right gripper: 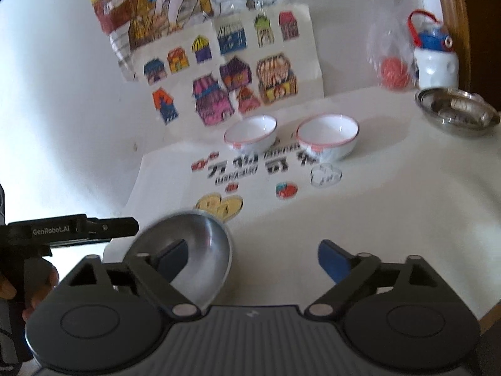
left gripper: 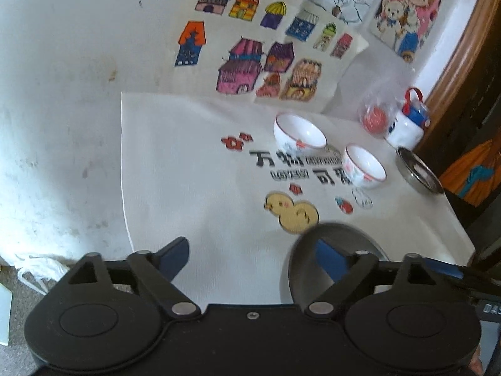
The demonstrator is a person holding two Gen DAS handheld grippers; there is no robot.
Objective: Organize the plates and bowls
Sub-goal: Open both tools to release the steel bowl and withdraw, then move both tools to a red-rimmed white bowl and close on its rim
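Two glossy round white bowls (right gripper: 250, 133) (right gripper: 327, 136)

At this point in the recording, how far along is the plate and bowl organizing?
Nothing looks stacked yet. Both grippers, left and right, have open jaws near the steel plate at the front; neither grips it. Left to do: two white bowls stand apart, and a steel dish sits at the far right.

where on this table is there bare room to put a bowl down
Free: the cloth left of the near steel plate, and the stretch right of it, in front of the right white bowl. Crowded: the far right corner, around the steel dish and white bottle.
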